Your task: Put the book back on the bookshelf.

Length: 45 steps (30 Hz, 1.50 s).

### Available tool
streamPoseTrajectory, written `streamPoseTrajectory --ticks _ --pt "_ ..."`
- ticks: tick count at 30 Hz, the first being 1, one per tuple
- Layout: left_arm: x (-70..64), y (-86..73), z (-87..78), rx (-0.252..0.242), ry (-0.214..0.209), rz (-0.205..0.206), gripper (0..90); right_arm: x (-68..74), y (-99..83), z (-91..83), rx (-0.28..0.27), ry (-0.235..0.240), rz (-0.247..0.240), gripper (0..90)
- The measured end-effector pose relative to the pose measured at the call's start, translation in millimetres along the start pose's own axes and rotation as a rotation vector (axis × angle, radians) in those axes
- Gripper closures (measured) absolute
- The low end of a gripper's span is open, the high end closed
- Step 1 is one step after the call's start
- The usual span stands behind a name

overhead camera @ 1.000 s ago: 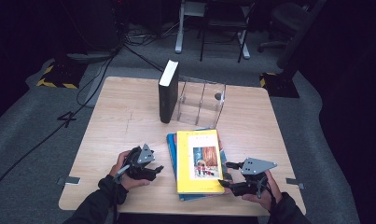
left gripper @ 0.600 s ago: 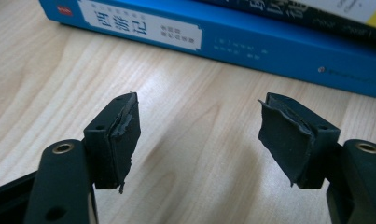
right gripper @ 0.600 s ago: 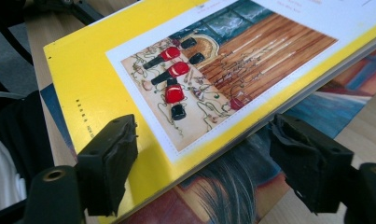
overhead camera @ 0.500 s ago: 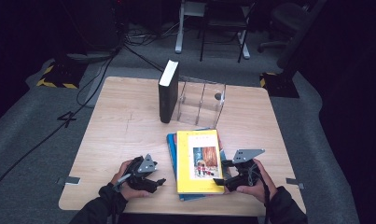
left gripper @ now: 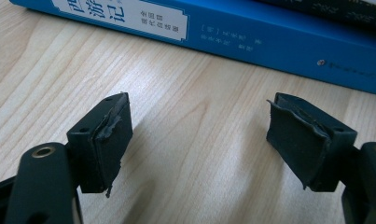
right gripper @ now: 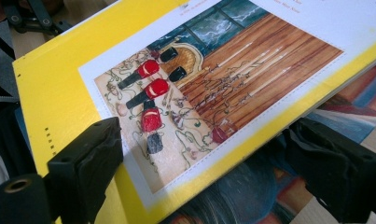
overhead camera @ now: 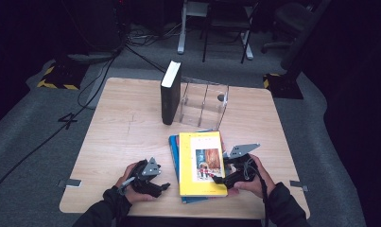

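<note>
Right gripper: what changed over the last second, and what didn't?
The right gripper moved in from the table's right side to the yellow book; its open fingers now straddle that book's right edge, one above the cover and one below. Not closed yet. The left gripper shifted slightly toward the stack, open. The books, black book and clear rack stayed put.

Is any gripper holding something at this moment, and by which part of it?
The right gripper has its jaws around the right edge of the yellow book, one above the cover, one beneath; whether they already clamp it cannot be told. The left gripper is open and holds nothing.
</note>
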State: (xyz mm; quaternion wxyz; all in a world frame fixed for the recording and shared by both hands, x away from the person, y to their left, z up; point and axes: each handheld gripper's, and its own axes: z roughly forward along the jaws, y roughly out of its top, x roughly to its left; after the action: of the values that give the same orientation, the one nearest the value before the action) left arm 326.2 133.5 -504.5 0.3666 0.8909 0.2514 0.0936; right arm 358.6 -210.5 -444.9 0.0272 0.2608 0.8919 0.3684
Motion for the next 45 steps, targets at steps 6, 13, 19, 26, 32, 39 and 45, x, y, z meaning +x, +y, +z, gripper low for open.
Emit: streamPoseTrajectory --ticks 6,13,19,26,32,39,45 --pt "2.4 2.8 1.4 0.004 0.001 -0.003 23.2 1.2 2.8 2.5 -0.011 -0.013 -0.012 12.4" --pt "23.8 9.3 6.0 -0.031 -0.005 -0.070 37.9 5.6 8.4 6.7 -0.028 -0.036 -0.040 15.7" --pt "34.1 17.8 13.6 -0.036 0.011 -0.084 39.3 5.5 9.6 3.6 -0.062 -0.044 -0.052 22.0" --pt "34.7 20.8 16.3 -0.036 0.020 -0.068 39.5 5.4 15.1 2.6 -0.094 -0.039 -0.072 24.9" --pt "35.3 22.7 15.9 -0.049 0.035 -0.058 40.2 -1.7 21.3 9.0 -0.102 -0.013 -0.064 28.1" --pt "41.4 32.7 12.6 -0.101 0.031 -0.070 43.4 -12.2 27.7 19.9 -0.144 0.085 -0.033 55.3" --pt "44.1 35.0 15.4 -0.105 0.033 -0.074 45.2 -12.6 28.3 22.8 -0.186 0.121 -0.042 69.7"
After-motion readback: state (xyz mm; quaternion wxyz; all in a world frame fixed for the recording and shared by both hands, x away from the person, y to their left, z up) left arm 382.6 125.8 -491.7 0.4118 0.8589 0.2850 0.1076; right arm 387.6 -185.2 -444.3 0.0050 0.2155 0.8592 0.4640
